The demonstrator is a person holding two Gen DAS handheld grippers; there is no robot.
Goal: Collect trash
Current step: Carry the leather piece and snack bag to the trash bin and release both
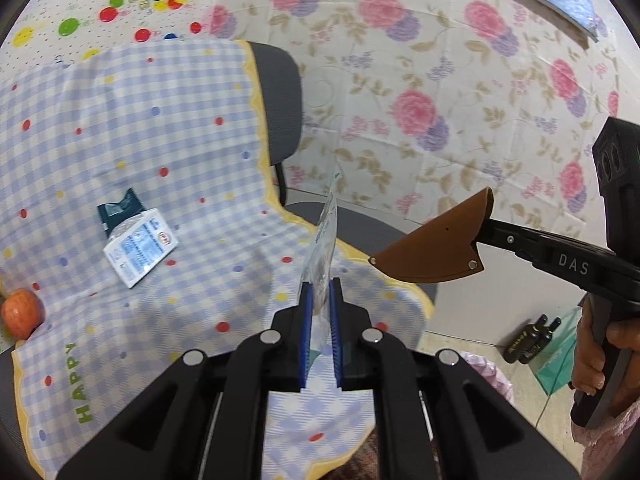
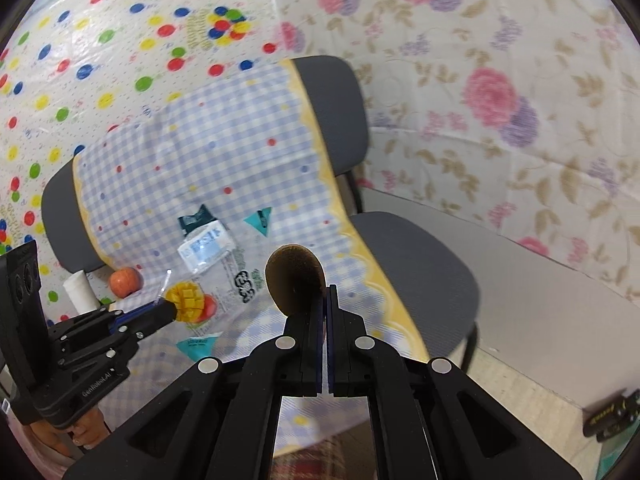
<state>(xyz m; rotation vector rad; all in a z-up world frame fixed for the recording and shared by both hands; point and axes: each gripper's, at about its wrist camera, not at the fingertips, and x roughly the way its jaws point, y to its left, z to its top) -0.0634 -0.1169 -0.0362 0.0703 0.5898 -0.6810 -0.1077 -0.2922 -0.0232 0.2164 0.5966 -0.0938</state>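
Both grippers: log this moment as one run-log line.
left gripper: shut on clear mango wrapper | right gripper: shut on brown scrap | on checked cloth: small carton, apple

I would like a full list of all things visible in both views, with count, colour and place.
checked cloth: one, blue-white, draped over chairs
chairs: two, grey, side by side
carton: one, white-blue, on cloth
dark wrapper: one, teal, behind carton
apple: one, red, cloth's edge
white roll: one, beside apple
clear mango bag: one, in left tongs
brown piece: one, in right tongs
left tongs: black, shut
right tongs: black, shut
hand: one, holding right handle
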